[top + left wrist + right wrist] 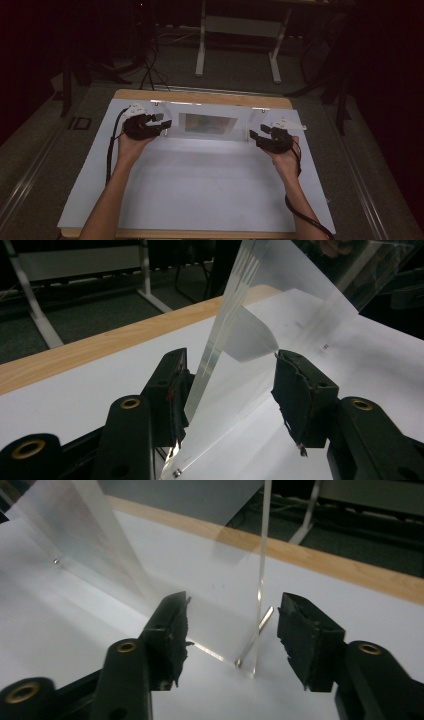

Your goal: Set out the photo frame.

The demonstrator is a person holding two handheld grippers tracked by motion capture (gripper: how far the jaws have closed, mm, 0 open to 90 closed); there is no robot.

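- High view: clear plastic stand (207,125) upright at the twelve o'clock end of the white board (200,195), on a wooden table (200,95). Left claw (162,125) at the stand's nine o'clock end, right claw (256,136) at its three o'clock end, each carried in a hand. Jaw gap too small here to judge.
- Left gripper view: jaws of the left claw (230,390) wide apart, with the plastic stand (280,305) and its side edge between them; close against the nine o'clock jaw, contact not certain, clear of the other. Nothing clamped.
- Right gripper view: jaws of the right claw (232,632) wide apart, the upright edge of the stand (261,575) between them, nearer the three o'clock jaw, apparently touching neither. A small screw visible at the foot.
- Handling, as a judgement: thin, stiff, light, slick, likely to scratch or crack; best pinched on both side edges at once, low, with even pressure.
- Close views give the jaw gaps; the high view gives the symmetry of both hands and the stand's place on the board.
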